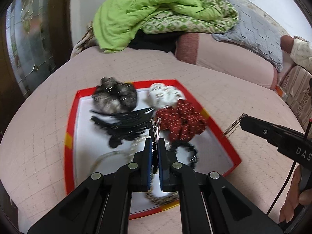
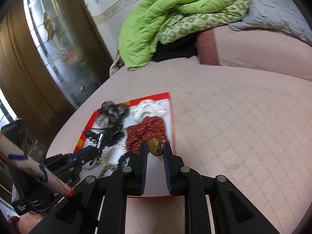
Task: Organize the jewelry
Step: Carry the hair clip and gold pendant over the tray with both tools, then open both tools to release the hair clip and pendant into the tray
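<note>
I work over a bed spread with a pale pink quilted cover, stitched in a grid. At twelve o'clock a lime green comforter lies bunched in soft folds by the wall, and at nine o'clock stands a brown door with patterned glass. A shallow tray with a red rim and white floor sits near the bed's left edge; open cover stretches wide toward three o'clock. Fabric scrunchies, red, white and dark, crowd the tray's far end. My left gripper is pinched tight on a thin silver clip above the tray. My right gripper clamps a ridged gold pendant over the tray's right rim, its chain dangling.
</note>
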### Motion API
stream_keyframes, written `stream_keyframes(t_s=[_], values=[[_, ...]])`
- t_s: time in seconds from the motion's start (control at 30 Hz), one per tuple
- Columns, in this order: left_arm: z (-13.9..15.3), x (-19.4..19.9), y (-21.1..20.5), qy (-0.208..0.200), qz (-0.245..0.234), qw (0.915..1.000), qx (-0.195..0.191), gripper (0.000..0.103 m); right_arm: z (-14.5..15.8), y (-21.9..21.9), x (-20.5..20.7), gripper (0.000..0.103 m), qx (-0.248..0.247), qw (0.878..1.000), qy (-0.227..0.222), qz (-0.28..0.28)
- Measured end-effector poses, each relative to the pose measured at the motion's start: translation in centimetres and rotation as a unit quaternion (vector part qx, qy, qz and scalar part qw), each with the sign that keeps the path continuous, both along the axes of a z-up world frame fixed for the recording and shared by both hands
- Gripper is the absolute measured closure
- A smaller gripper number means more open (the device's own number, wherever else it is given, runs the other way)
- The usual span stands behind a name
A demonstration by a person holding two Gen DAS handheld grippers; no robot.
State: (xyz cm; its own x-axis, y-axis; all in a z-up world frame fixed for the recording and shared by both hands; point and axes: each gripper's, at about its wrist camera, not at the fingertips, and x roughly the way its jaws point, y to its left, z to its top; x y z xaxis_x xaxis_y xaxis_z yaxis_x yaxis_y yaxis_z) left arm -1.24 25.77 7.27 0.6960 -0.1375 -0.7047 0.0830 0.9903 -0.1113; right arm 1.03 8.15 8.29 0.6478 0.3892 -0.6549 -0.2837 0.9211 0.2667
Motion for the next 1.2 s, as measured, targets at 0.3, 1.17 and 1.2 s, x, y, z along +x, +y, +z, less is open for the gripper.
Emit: stream_keyframes(t_s=[0.3, 1.17, 1.2], values=[[-1.9, 0.0, 2.4, 0.031, 0.017, 0.9993, -0.011, 0.098, -2.4, 3.1, 0.4, 0.085, -0.025, 0.999, 0.025, 0.034], [-3.7, 1.1, 2.1, 0.064, 0.018, 0.9978, -0.001, 0.097, -6.5, 4.1, 1.2, 0.085, -0.061, 0.994, 0.083, 0.048], [-3.7, 1.1, 2.1, 0.064, 0.018, 0.9978, 0.0, 0.097, -6.5, 4.1, 1.2, 0.085, -0.061, 0.994, 0.083, 0.048]])
